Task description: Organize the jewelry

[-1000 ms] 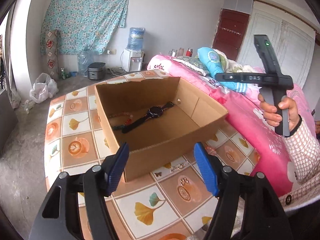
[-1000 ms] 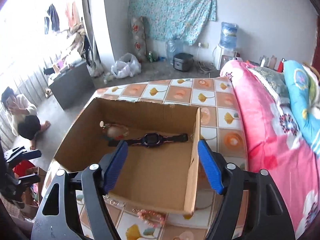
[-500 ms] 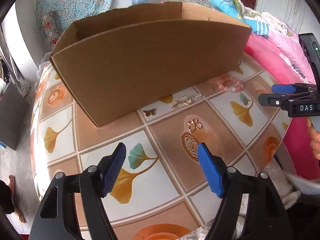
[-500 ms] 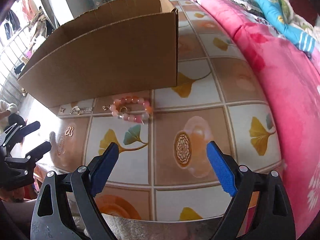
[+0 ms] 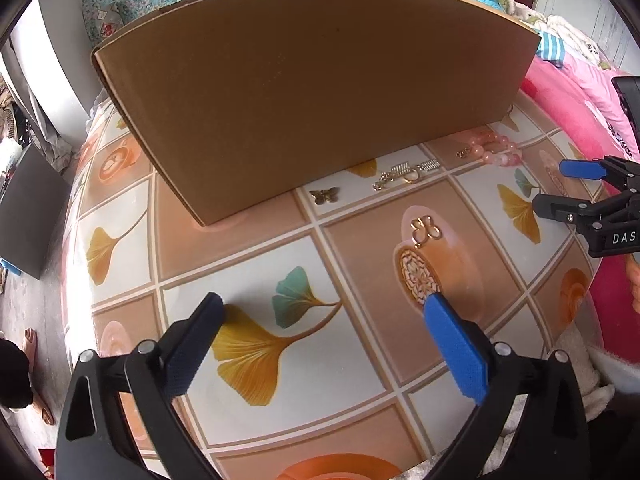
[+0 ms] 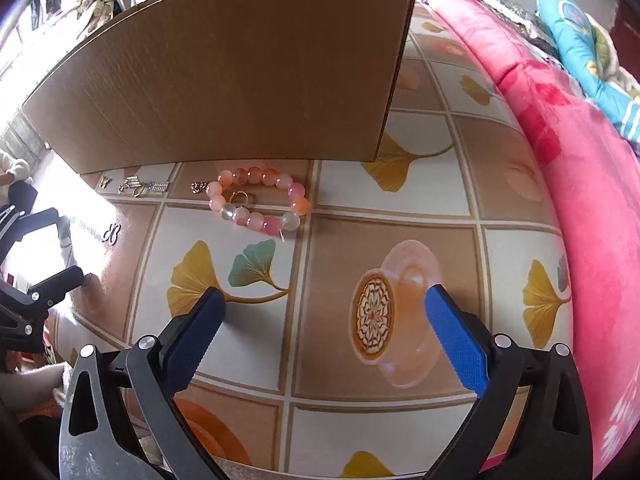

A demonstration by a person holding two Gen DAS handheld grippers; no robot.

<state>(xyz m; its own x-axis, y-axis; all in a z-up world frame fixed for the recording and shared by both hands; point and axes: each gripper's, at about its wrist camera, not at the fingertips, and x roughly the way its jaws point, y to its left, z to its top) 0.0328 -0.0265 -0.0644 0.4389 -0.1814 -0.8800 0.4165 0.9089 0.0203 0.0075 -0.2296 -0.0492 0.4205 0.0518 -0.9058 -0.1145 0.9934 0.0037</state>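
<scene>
Both grippers hang low over the counter (image 5: 120, 216), tilted steeply down at its patterned cloth, and a tall cardboard box (image 5: 312, 92) stands farther in, its near wall facing them.

The left gripper (image 5: 324, 344) has its jaws spread wide, having just been opening, and nothing lies between them, only the printed ginkgo leaf of the cloth. Its blue pads (image 5: 456, 352) are clear of all the jewelry. Ahead of the jaws and a little toward the right one lies a gold butterfly-shaped piece (image 5: 425, 231), apart from the pads. Farther in, along the foot of the box, sit a small butterfly charm (image 5: 325, 196), then a cluster of gold clasps (image 5: 406, 172), then the pink beaded bracelet (image 5: 494, 151) near the box's right corner.

The right gripper (image 6: 322, 340) likewise has its jaws wide apart after just opening, with nothing between them. The beaded bracelet (image 6: 259, 202) lies ahead of these jaws, closer to the left pad's side, just in front of the box wall (image 6: 224, 68), with a small gold ring (image 6: 240, 198) inside its loop. It is not touched by either pad.

Each gripper shows in the other's view at the counter's side edge, the right one (image 5: 568, 188) beside a pink bed cover (image 5: 560, 120).
</scene>
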